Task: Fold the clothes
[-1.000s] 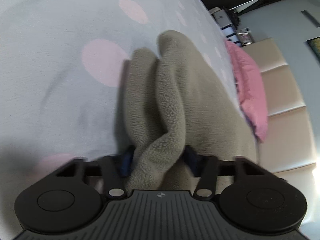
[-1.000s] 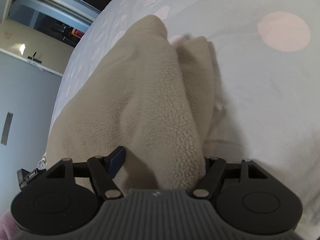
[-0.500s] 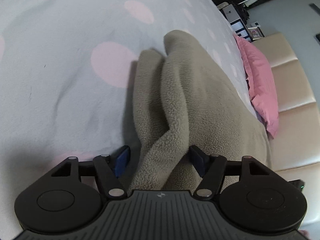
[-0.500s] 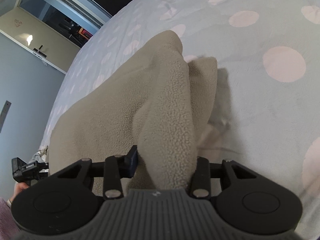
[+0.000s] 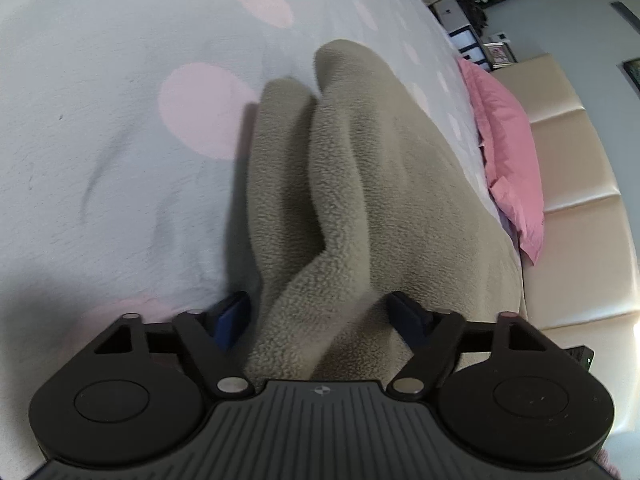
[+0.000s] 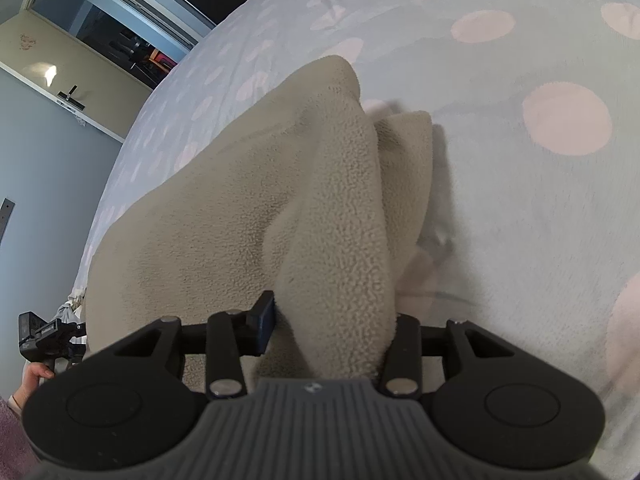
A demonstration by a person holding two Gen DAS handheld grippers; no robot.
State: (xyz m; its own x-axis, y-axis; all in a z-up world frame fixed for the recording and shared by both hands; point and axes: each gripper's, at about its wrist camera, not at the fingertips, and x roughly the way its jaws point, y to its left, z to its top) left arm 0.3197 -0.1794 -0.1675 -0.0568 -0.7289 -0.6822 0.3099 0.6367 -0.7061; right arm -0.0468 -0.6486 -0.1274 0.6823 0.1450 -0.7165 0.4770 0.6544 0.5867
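Bed (image 5: 120,160): pale grey cover with pink dots. On it: beige fleece garment (image 5: 380,168), folds bunched and partly lifted. Pink pillow (image 5: 508,152) beside the garment, at the bed's edge against a cream padded headboard (image 5: 580,184).

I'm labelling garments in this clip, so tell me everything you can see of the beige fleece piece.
The fleece garment is beige with a nubby, pilled pile, thick and soft-looking. It is bunched into long ridges and lifted at two spots above the grey, pink-dotted bedspread, where its far end rests. The left gripper has a fold between its fingers; the right gripper pinches another fold. What kind of garment it is cannot be told.
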